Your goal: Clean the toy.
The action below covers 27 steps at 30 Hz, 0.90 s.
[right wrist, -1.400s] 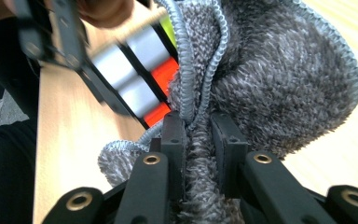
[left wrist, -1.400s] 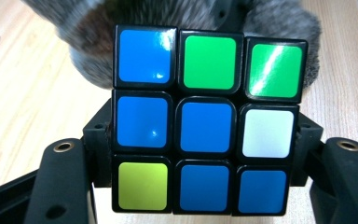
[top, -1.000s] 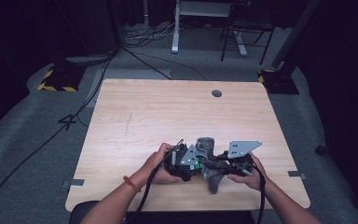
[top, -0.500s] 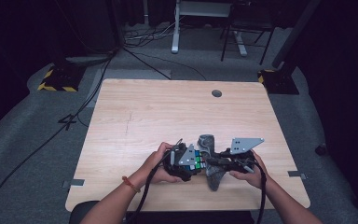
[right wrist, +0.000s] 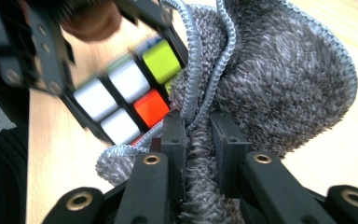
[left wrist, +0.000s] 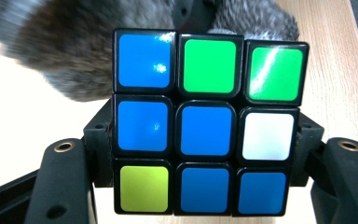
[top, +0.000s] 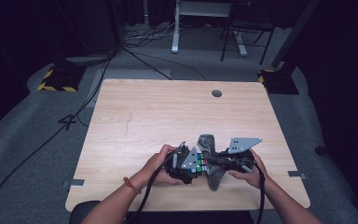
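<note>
Your left hand-held gripper point(top: 193, 164) is clamped on a puzzle cube point(left wrist: 208, 126), its two black jaws pressing the cube's left and right sides in the left gripper view. The face turned to that camera is mostly blue, with two green squares along the top row, a white square at the right of the middle row and a yellow-green square at the bottom left. Your right hand-held gripper point(right wrist: 198, 135) is closed on a grey knitted sock point(right wrist: 279, 79), its jaws pinching a bunched fold of the fabric near the ribbed cuff edge, which loops up between them in the right gripper view. There the cube point(right wrist: 130, 91) sits just beside the sock and touches it, showing white, orange and yellow-green squares, a little blurred. From the high view, both of your hands meet near the front edge of the wooden desk point(top: 158, 112), slightly right of its middle, with the sock point(top: 210, 158) draped between the two grippers, one end pointing away from you and the other toward you. The cube point(top: 199, 163) is held right against the sock's left side, just above the desk top. I cannot tell whether the cube is partly inside the sock opening or only pressed against it.
</note>
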Each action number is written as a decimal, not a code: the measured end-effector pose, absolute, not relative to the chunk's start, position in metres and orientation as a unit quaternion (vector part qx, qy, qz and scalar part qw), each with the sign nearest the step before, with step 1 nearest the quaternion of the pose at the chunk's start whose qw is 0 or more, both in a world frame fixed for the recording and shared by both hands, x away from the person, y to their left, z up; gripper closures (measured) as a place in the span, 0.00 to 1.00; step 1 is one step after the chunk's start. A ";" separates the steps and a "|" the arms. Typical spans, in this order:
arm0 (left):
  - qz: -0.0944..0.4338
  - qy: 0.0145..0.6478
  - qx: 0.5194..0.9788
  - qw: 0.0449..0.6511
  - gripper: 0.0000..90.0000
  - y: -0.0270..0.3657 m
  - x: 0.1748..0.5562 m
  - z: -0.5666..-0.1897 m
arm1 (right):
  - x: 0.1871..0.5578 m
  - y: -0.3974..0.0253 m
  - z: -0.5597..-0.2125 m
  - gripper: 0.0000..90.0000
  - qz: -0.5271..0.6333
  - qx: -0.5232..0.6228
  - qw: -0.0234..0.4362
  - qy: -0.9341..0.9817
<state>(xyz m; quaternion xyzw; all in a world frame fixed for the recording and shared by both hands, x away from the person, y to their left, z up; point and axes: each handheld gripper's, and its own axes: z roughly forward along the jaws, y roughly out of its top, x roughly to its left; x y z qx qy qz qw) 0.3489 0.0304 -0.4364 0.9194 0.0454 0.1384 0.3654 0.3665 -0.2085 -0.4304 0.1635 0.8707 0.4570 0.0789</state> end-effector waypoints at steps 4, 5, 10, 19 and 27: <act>0.136 0.050 0.921 0.360 0.37 0.029 0.351 -0.439 | 0.361 -0.207 -0.425 0.86 0.476 0.143 0.075 0.864; 0.133 0.050 0.923 0.358 0.37 0.028 0.351 -0.440 | 0.358 -0.205 -0.423 0.86 0.480 0.137 0.076 0.863; 0.126 0.048 0.928 0.347 0.37 0.022 0.352 -0.446 | 0.347 -0.197 -0.414 0.86 0.496 0.109 0.072 0.858; 0.128 0.047 0.923 0.361 0.37 0.025 0.350 -0.442 | 0.357 -0.202 -0.419 0.86 0.484 0.136 0.088 0.860; 0.132 0.050 0.912 0.386 0.37 0.033 0.349 -0.437 | 0.373 -0.216 -0.437 0.86 0.468 0.171 0.057 0.865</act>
